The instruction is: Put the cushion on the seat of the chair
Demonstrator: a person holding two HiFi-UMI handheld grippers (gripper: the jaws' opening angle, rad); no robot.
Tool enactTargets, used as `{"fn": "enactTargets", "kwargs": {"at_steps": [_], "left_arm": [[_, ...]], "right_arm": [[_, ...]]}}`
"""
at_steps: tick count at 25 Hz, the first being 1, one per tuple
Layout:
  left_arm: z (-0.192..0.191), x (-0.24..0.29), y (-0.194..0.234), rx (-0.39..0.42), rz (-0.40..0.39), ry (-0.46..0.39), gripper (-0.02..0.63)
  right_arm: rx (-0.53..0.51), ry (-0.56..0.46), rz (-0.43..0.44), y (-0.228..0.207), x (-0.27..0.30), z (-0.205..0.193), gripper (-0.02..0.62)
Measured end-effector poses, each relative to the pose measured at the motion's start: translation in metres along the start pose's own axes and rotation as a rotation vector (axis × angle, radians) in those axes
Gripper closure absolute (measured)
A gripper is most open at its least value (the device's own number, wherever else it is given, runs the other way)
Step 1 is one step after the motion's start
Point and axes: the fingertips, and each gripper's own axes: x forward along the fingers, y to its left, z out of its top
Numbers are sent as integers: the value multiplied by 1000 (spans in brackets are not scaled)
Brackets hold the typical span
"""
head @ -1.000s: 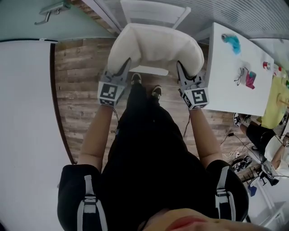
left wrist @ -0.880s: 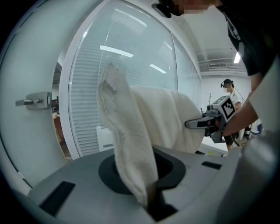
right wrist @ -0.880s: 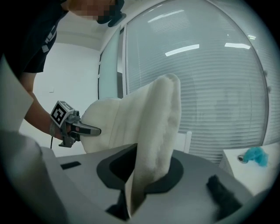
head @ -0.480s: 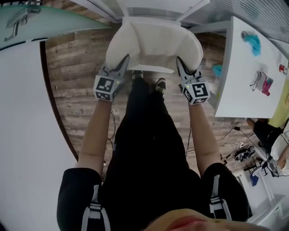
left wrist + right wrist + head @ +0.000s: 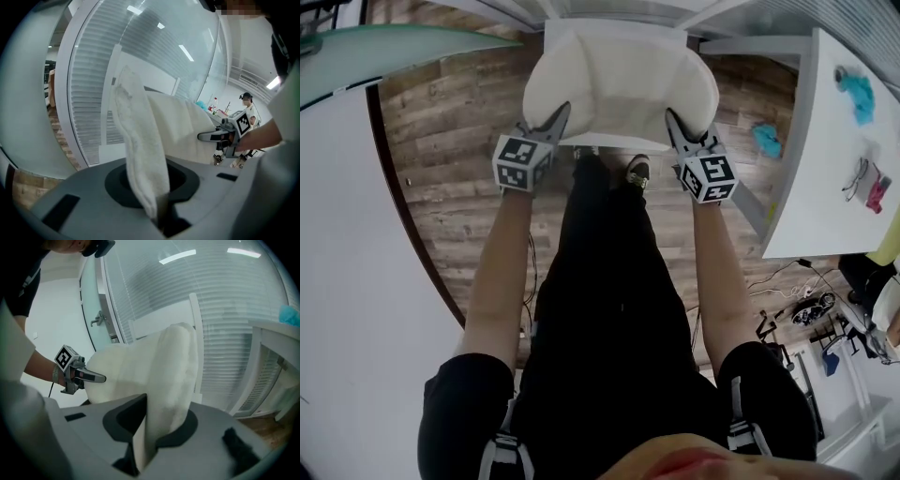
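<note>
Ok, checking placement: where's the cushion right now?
Head view, top centre: the cushion hangs over the white chair, pinched between left claw and right claw.

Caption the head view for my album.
Left tongs and right tongs pinch a white cushion by its near corners over a chair.

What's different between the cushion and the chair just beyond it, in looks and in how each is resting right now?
The cushion is cream, soft and sagging; the chair is white, hard and straight-edged. The cushion is pinched at its two sides by the left tool and the right tool; the chair stands alone, with no tool on it. Both are pale.
</note>
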Motion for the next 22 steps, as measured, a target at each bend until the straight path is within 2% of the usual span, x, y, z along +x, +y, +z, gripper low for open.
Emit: {"fn": "enactTargets", "kwargs": {"at_steps": [7,16,22], "left_arm": [[-49,47,20,-56,-5,142,528],[-80,92,47,-95,-1,267,515],[-97,109,63,-115,1,331,492]], "right_arm": [[82,134,-6,-24,39,-57,517],[212,304,-14,-46,87,-100,508],[223,393,-37,-53,106,-121,482]]}}
